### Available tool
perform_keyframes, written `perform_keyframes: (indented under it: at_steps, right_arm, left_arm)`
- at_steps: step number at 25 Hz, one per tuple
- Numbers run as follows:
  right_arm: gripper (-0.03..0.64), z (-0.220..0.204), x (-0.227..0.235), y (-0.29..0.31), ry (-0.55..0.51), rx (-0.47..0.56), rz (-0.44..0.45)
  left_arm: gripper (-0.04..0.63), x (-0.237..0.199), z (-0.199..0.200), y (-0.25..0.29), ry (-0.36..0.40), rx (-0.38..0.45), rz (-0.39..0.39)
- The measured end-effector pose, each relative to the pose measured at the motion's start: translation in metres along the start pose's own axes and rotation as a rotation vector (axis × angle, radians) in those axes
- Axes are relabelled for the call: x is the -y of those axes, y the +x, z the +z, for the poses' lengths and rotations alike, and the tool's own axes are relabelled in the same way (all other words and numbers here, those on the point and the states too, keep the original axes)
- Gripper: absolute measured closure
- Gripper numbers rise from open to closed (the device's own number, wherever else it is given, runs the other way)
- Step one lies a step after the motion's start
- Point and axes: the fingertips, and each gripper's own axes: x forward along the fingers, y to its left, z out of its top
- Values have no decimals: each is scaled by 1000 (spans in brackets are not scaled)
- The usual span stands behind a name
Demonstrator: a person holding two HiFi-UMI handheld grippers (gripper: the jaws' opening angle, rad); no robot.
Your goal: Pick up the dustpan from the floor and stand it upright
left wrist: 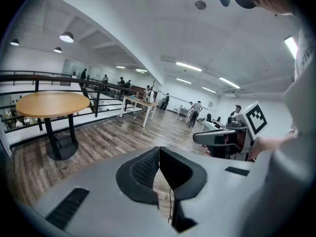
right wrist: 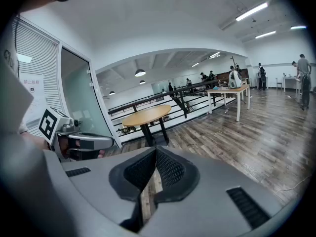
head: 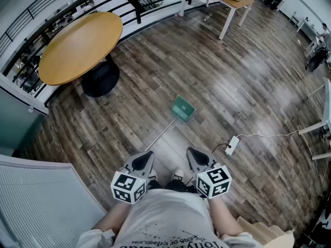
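sees the left claw (left wrist: 159, 168) fully together, dark ribbed pads (left wrist: 143, 169) meeting along one seam, nothing clamped between them, only floor (head: 155, 81) showing through the slot below. finds the right claw (right wrist: 155, 154) closed as well, ends touching, a narrow wedge of wooden floor visible beneath them, nothing held. shows both claws side by side low in the head view, angled forward and down, marker cubes (head: 128, 186) at their rear ends. shows the dustpan (head: 183, 108) lying flat on the floor ahead of both claws, green pan farthest away, long thin handle (head: 161, 133) running back toward the left claw, gripped by neither. places the near end of the handle just ahead of the left claw in the head view. sets a white power strip (head: 232, 145) with its cable on the floor right of the handle, just ahead of the right claw, and a round table (head: 80, 45) well off to the upper left.
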Motion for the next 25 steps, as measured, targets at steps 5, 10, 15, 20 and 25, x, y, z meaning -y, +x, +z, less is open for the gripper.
perform_keyframes:
  at_steps: [5, 10, 15, 20, 25]
  right_arm:
    - [591, 1, 1, -1, -2, 0, 1]
    - [591, -1, -1, -1, -5, -1, 3]
    - [591, 2, -5, 2, -34, 17, 1]
    - [591, 4, -12, 9, -66, 21, -16]
    - [591, 2, -11, 17, -26, 9, -53]
  left_arm:
    - [571, 0, 3, 1, 0, 4, 0]
    - [571, 1, 0, 0, -3, 2, -1]
    - [571, -3, -3, -1, -10, -3, -1]
    - [571, -15, -4, -5, -15, -4, 3]
    - [571, -31, -6, -13, -22, -10, -2]
